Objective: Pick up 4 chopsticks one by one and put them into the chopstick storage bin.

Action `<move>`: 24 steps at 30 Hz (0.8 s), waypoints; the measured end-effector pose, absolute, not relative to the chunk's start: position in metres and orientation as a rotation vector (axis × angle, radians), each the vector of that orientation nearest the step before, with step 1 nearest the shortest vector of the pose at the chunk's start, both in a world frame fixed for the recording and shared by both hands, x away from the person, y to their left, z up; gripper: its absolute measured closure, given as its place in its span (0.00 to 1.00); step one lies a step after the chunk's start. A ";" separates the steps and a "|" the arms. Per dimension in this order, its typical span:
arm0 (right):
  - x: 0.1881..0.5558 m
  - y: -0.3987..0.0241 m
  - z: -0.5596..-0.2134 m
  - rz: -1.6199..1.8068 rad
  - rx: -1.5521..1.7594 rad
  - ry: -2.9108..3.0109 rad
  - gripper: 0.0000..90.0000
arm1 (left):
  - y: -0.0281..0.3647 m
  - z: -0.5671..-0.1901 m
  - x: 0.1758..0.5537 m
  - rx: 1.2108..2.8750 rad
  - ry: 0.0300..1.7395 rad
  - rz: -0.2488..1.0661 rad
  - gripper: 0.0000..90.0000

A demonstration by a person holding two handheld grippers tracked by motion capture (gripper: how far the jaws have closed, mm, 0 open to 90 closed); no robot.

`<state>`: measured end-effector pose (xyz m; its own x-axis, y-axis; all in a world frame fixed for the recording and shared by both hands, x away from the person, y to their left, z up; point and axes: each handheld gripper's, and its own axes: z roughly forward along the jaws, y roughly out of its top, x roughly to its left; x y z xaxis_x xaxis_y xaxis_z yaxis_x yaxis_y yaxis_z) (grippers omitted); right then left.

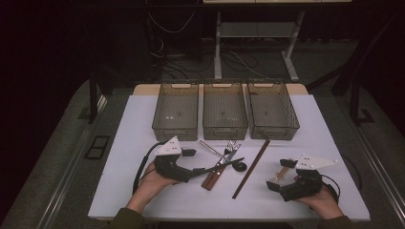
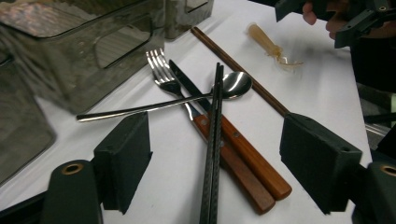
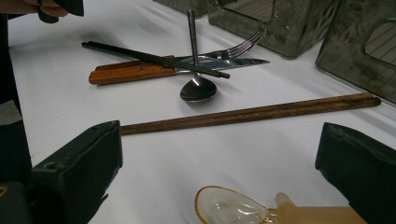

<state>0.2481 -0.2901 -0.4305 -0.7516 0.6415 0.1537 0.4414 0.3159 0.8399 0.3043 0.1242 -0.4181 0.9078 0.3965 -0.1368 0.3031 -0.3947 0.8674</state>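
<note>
1. the three clear bins point(image 1: 225, 125) hold nothing, so sorting has barely begun.
2. left gripper point(image 2: 215, 154): jaws spread around the black chopsticks point(image 2: 213, 140), not pinching yet.
3. right gripper point(image 3: 219, 172): jaws spread, over the amber plastic spoon point(image 3: 233, 207).
4. fork point(image 2: 161, 72), knife point(image 2: 233, 140), metal spoon point(image 2: 233, 85) and brown chopsticks point(image 3: 252, 113) lie before the bins.

A dark lab: white test table point(image 1: 143, 191), loose floor cables point(image 1: 167, 57)
</note>
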 end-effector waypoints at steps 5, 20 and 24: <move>0.248 -0.290 -0.430 1.410 0.992 2.371 0.01 | 0.115 -0.419 0.307 2.020 0.479 0.100 0.31; 0.248 -0.290 -0.431 1.409 0.989 2.374 0.01 | 0.093 -0.425 0.320 2.078 0.443 0.092 0.60; 0.248 -0.289 -0.431 1.411 0.985 2.374 0.01 | 0.090 -0.427 0.320 2.110 0.441 0.100 0.68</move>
<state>0.2477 -0.2894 -0.4306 -0.7550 0.6380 0.1513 0.4379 0.3189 0.8406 0.3200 0.0900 -0.4266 0.9317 0.3493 -0.0997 0.2720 -0.4889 0.8289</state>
